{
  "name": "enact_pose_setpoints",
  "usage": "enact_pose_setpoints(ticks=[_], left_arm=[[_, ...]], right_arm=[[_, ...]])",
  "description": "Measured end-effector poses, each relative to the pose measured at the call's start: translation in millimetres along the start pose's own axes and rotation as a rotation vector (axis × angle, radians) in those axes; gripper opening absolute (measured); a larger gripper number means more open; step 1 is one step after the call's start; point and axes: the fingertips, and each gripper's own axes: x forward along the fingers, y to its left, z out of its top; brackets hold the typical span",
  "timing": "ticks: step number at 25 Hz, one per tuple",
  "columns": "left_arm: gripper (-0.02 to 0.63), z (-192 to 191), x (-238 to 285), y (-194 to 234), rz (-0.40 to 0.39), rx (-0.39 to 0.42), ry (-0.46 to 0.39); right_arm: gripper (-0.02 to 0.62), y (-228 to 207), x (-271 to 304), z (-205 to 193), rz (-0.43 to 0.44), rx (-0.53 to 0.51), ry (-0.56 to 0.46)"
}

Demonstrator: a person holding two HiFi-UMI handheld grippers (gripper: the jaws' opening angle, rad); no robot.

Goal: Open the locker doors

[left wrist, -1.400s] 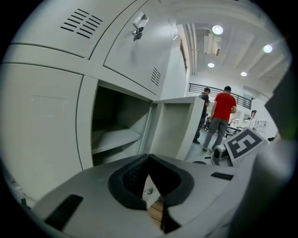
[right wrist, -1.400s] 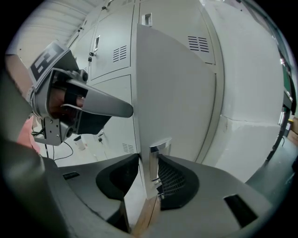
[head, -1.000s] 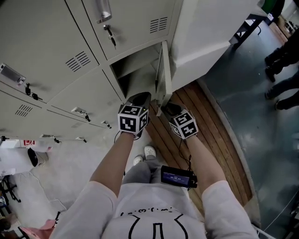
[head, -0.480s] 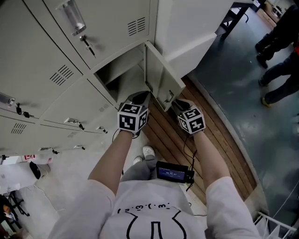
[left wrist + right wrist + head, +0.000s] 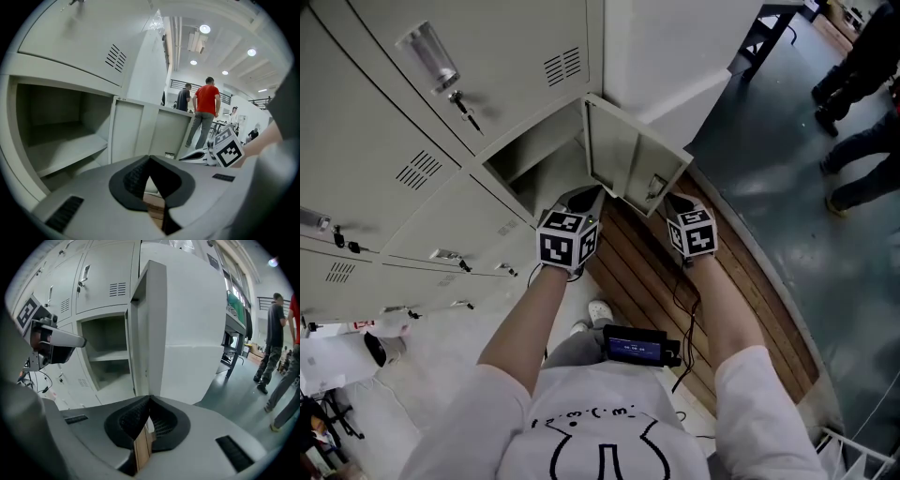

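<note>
The bank of pale grey lockers (image 5: 412, 169) fills the head view's left. One locker door (image 5: 623, 155) stands swung out, showing its inner face, and the empty compartment (image 5: 534, 155) with a shelf lies open behind it. My left gripper (image 5: 578, 200) hovers in front of the opening, jaws shut on nothing. My right gripper (image 5: 677, 201) sits just right of the door's free edge by the latch (image 5: 656, 186), jaws shut and empty. The right gripper view shows the door (image 5: 152, 333) edge-on straight ahead. The left gripper view shows the door's inner face (image 5: 140, 131).
Closed lockers with keys (image 5: 461, 105) surround the open one. A wooden plank strip (image 5: 647, 272) runs below the grippers, with dark floor (image 5: 769, 187) beyond. People (image 5: 862, 56) stand at the far right near a black table frame (image 5: 769, 37). A white side panel (image 5: 197, 324) flanks the lockers.
The door has swung from nearly edge-on to wide open toward the right. My right gripper moved right beside it. The left gripper has stayed in place.
</note>
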Motion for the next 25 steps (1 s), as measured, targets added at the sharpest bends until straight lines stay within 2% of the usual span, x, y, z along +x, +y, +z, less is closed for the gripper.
enact_pose_setpoints(ticks=[8,13,18,25], left_arm=[[0.006,12.4,-1.8,2.5,0.017,0.025,-0.007],[0.006,25.1,-14.7,6.3,0.036,0.023,-0.041],[0.006,39.4,-39.8,10.6,0.051,0.015,-0.093],[0.005,55.0,-95.4,29.2,0.108,-0.012,-0.159]], right_arm=[[0.009,-18.2,4.9,2.7,-0.055,0.027,0.024],[0.009,-20.6,-10.5,4.1,-0.061,0.067,0.009],[0.009,-9.0,-37.0,30.8,-0.035,0.059,-0.067],[0.009,34.8,-80.2,101.7,0.003,0.001,-0.233]])
